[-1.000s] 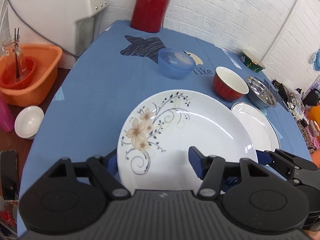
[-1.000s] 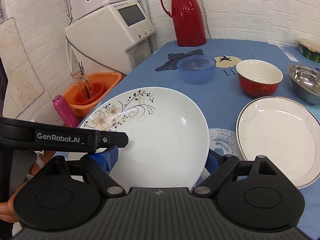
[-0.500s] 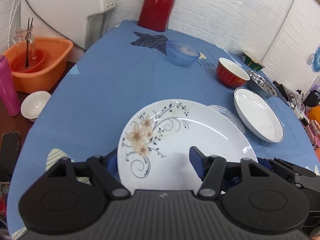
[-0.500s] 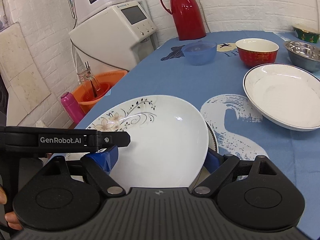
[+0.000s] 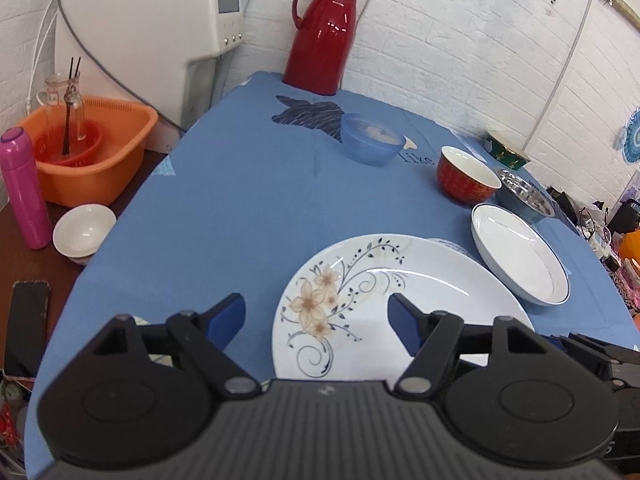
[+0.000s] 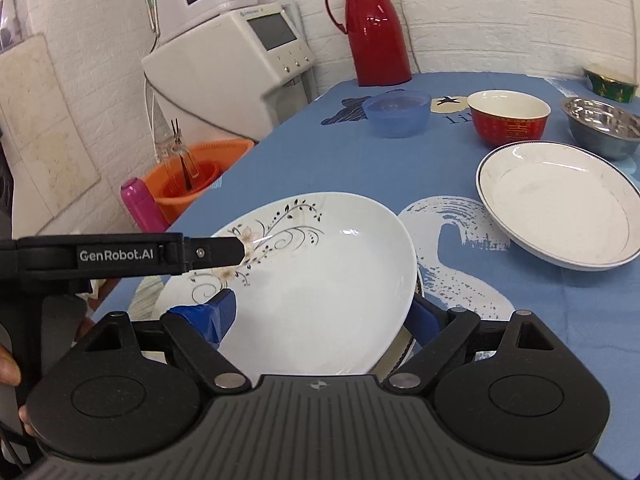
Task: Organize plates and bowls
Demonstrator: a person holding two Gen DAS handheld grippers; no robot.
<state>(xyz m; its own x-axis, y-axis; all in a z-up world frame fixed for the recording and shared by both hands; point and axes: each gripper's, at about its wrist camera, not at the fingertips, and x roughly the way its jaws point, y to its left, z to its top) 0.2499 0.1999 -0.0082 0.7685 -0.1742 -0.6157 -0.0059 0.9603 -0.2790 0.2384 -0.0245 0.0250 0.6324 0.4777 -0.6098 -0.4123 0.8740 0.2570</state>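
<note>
1. The left gripper (image 5: 316, 318) is spread wide, grasping nothing, over the flowered plate's (image 5: 384, 304) left edge.
2. The right gripper (image 6: 324, 314) clamps that plate's rim near the counter (image 5: 248, 208) front.

White plate (image 5: 400, 304) with brown, perhaps beige, flowers

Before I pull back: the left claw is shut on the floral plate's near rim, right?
Not quite. The left claw is open at the floral plate's near rim. One fingertip is off the plate over the blue tablecloth, and the other is over the plate. The left wrist view shows the wide gap.
</note>
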